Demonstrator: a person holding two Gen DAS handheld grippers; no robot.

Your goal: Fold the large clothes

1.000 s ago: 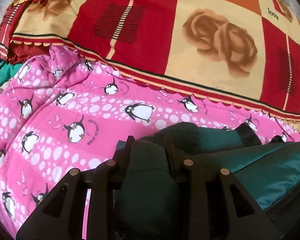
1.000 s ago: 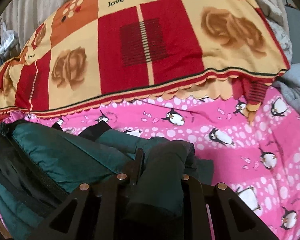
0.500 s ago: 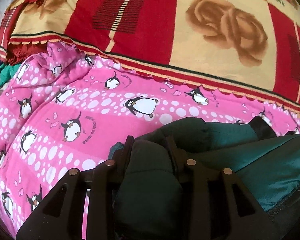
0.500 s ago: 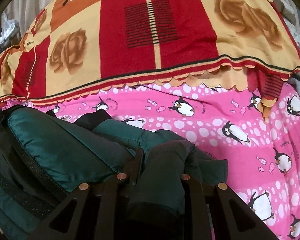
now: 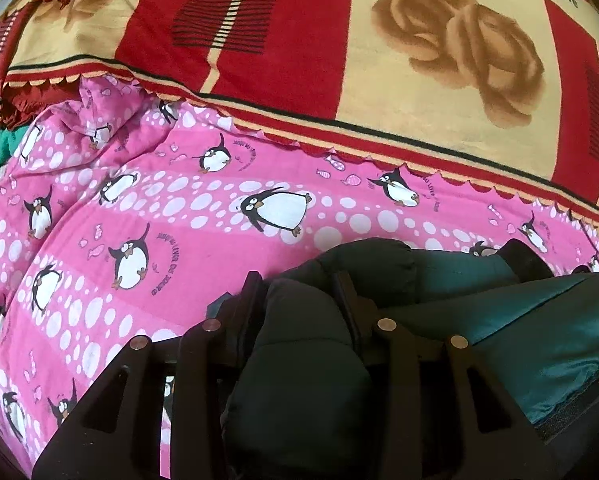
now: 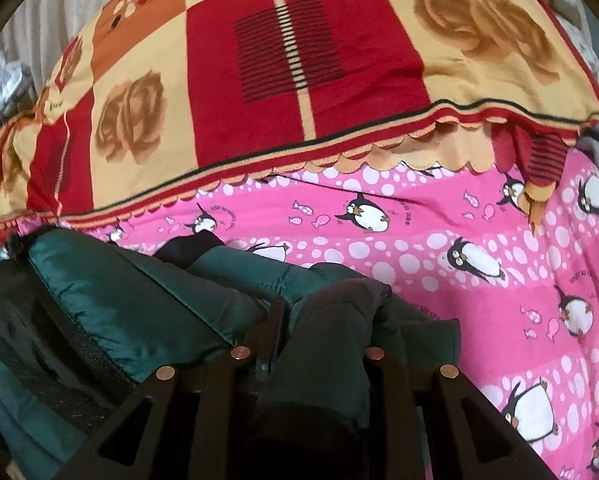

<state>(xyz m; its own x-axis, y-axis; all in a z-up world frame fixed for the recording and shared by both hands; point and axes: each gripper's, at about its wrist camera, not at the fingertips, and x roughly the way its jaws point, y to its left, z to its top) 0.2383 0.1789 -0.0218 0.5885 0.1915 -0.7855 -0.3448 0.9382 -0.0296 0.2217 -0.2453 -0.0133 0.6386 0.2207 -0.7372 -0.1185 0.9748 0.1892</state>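
Since 1 second ago both grippers have pushed forward over the bed, so the red-and-cream blanket fills more of each view and the penguins on the sheet look larger, while each clamp on the jacket is unchanged. At the bottom centre of the left wrist view, the left gripper (image 5: pixel 299 292) has its 2 jaws closed on a thick dark fold of the green padded jacket (image 5: pixel 547 344), whose shiny teal panel spreads to the lower right of the frame. At the bottom centre of the right wrist view, the right gripper (image 6: pixel 323 316) likewise pinches a bunched fold of the green padded jacket (image 6: pixel 131 296), the bulk of which lies to the lower left. A black cuff (image 6: pixel 187 246) pokes out just beyond the quilted panel there. The jacket rests on the pink penguin bedsheet (image 5: pixel 147 208), which crosses the middle of both frames (image 6: pixel 479 240). Farther back, the rose-patterned blanket (image 5: pixel 339 60) overlaps the sheet with its scalloped edge and fills the upper part of both views (image 6: pixel 299 80).
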